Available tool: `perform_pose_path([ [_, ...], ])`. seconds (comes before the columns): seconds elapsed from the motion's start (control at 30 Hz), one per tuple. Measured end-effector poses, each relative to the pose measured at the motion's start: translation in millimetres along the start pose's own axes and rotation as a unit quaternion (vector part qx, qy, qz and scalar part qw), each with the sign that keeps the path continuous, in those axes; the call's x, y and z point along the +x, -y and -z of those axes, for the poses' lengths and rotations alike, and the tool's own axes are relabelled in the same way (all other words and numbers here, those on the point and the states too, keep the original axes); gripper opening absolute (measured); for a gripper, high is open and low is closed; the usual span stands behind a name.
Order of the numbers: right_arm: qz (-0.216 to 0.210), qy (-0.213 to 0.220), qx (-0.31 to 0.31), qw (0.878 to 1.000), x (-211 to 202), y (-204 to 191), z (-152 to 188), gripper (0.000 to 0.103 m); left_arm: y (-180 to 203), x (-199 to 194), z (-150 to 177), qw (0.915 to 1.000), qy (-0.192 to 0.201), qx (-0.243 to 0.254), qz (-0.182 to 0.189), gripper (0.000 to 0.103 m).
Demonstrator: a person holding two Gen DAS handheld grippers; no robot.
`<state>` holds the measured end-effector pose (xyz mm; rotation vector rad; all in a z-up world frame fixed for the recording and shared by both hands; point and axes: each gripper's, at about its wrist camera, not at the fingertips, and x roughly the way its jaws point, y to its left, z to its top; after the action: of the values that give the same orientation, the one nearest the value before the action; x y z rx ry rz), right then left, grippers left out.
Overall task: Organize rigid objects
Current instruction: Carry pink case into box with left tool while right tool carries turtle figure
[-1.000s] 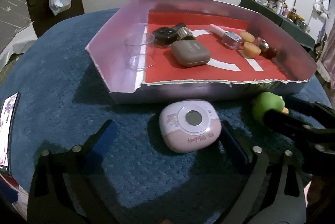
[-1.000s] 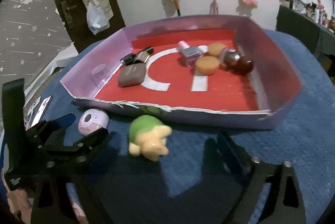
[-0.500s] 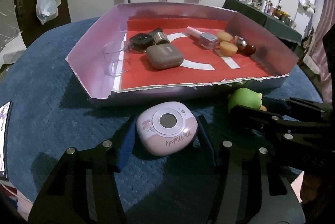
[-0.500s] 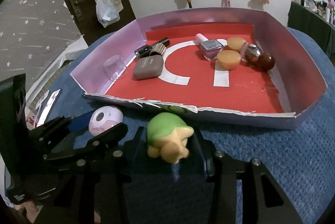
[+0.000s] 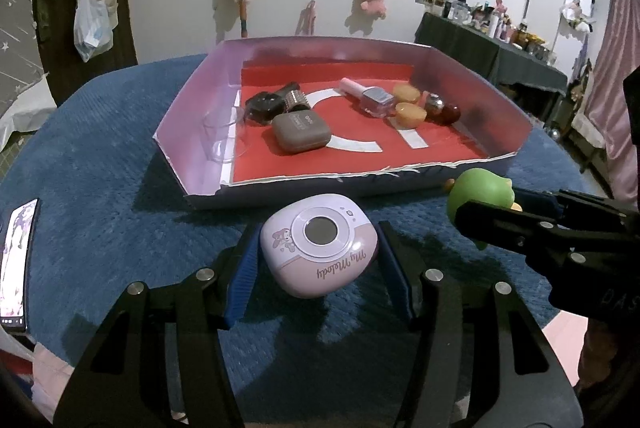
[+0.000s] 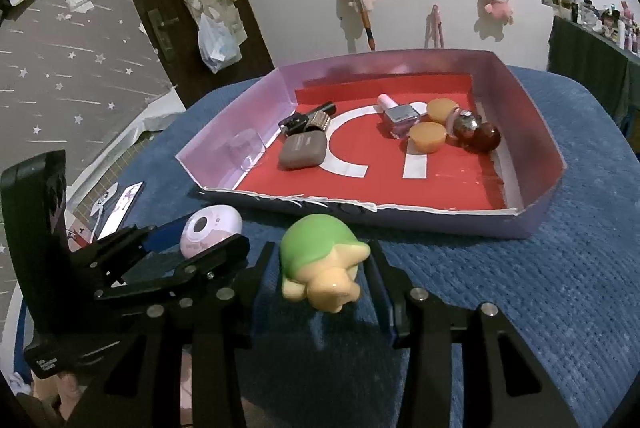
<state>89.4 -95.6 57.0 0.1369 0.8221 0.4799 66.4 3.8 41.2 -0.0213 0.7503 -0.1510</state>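
My left gripper (image 5: 318, 260) is shut on a pink rounded case (image 5: 319, 251) with a round window, held a little above the blue cloth just in front of the tray. My right gripper (image 6: 320, 268) is shut on a green and yellow toy turtle (image 6: 322, 262), also lifted off the cloth. Each gripper shows in the other's view: the case (image 6: 210, 230) at lower left, the turtle (image 5: 478, 196) at right. Behind them stands a purple-walled tray (image 5: 516, 126) with a red floor, also seen from the right (image 6: 540, 188).
In the tray lie a clear cup (image 5: 222, 138), a brown case (image 5: 301, 131), a black watch (image 5: 266, 104), a nail polish bottle (image 5: 370, 98), two yellow lids (image 5: 410, 114) and a dark red ball (image 5: 450, 113). A phone (image 5: 16, 260) lies at the cloth's left edge.
Both grippers closed, the left on the pink case and the right on the turtle, then rose with them off the cloth toward the tray.
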Motion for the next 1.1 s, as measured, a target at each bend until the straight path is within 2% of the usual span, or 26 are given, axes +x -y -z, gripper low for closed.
perform_pose_path([
  [0.6,0.0,0.016,-0.006,1.0,-17,-2,0,0.047,7,-12,0,0.9999,0.013,0.002,0.007,0.054],
  [1.1,0.002,0.016,-0.003,1.0,-7,11,-24,0.047,1,7,-31,0.9999,0.009,-0.006,0.009,0.054],
])
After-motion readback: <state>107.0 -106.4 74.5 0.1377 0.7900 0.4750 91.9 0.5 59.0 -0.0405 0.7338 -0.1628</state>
